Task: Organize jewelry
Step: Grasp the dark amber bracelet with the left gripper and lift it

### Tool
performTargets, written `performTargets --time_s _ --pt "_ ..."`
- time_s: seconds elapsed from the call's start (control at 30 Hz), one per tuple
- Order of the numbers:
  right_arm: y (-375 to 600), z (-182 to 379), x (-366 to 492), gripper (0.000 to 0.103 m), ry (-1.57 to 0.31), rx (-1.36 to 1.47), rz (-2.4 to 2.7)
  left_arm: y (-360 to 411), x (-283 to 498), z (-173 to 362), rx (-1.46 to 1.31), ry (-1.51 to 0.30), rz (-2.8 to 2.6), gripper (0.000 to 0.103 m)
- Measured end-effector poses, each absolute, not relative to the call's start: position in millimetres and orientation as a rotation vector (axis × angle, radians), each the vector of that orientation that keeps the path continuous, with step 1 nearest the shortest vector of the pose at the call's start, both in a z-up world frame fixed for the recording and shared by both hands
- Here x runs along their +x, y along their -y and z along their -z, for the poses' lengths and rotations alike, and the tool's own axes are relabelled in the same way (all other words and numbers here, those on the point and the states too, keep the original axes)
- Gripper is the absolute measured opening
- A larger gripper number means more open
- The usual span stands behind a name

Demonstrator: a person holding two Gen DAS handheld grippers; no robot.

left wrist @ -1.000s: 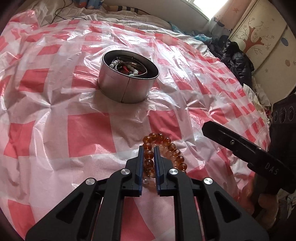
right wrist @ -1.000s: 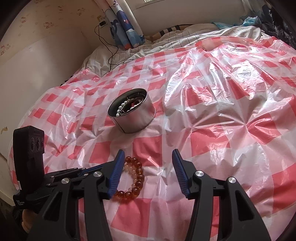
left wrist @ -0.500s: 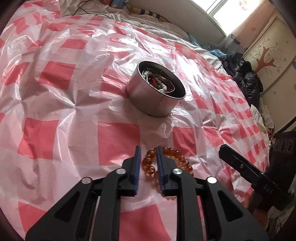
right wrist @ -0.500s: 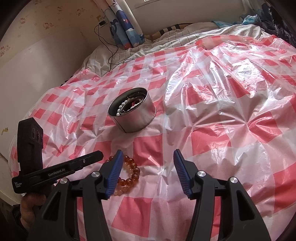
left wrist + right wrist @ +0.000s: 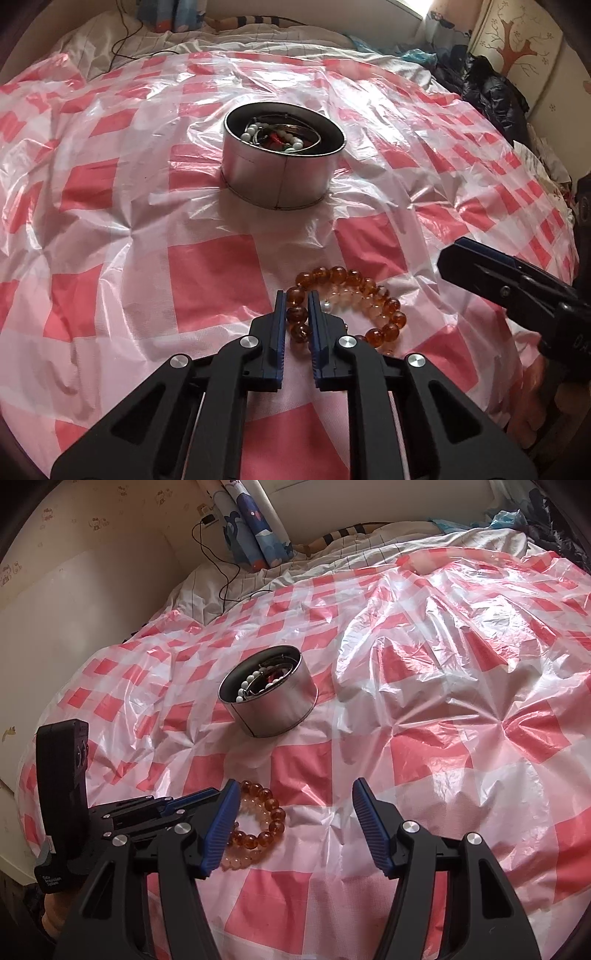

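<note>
The left gripper (image 5: 297, 301) has just been closing, and its blue pads are pressed on the near beads of the amber bead bracelet (image 5: 347, 306). The rest of the loop is laid right of the fingertips on the checked plastic sheet (image 5: 207, 273). A round metal tin (image 5: 280, 158) holding jewelry is seen well ahead. The right gripper's finger (image 5: 491, 275) is seen to the right.

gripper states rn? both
Left gripper: just closed, shut on the amber bead bracelet.
Right gripper: open, jaws just widening, nothing between them.

bracelet (image 5: 347, 295) on sheet (image 5: 110, 221) | tin (image 5: 280, 166) behind bracelet
</note>
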State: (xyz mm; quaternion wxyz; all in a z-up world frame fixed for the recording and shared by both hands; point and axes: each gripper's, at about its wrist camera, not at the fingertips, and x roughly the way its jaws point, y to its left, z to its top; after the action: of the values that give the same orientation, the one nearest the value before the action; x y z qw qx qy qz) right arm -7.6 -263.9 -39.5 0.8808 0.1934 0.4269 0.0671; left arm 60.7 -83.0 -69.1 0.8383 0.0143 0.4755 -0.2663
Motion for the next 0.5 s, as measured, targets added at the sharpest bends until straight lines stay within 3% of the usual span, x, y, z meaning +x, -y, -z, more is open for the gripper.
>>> performTargets --time_s 0.2,0.33,0.5 --pt "253.4 40.2 -5.1 0.061 -0.902 0.368 -0.179 29.4 67.9 28.1 -0.37 -0.852 0.731 0.01" --pt "221.1 41.8 -3.5 0.061 -0.923 0.247 -0.26 1.2 73.7 18.6 -0.486 -0.803 0.697 0.01" --pt "177.2 52.4 2.2 0.072 -0.943 0.103 -0.334 -9.9 76.4 20.1 -0.513 -0.816 0.663 0.01"
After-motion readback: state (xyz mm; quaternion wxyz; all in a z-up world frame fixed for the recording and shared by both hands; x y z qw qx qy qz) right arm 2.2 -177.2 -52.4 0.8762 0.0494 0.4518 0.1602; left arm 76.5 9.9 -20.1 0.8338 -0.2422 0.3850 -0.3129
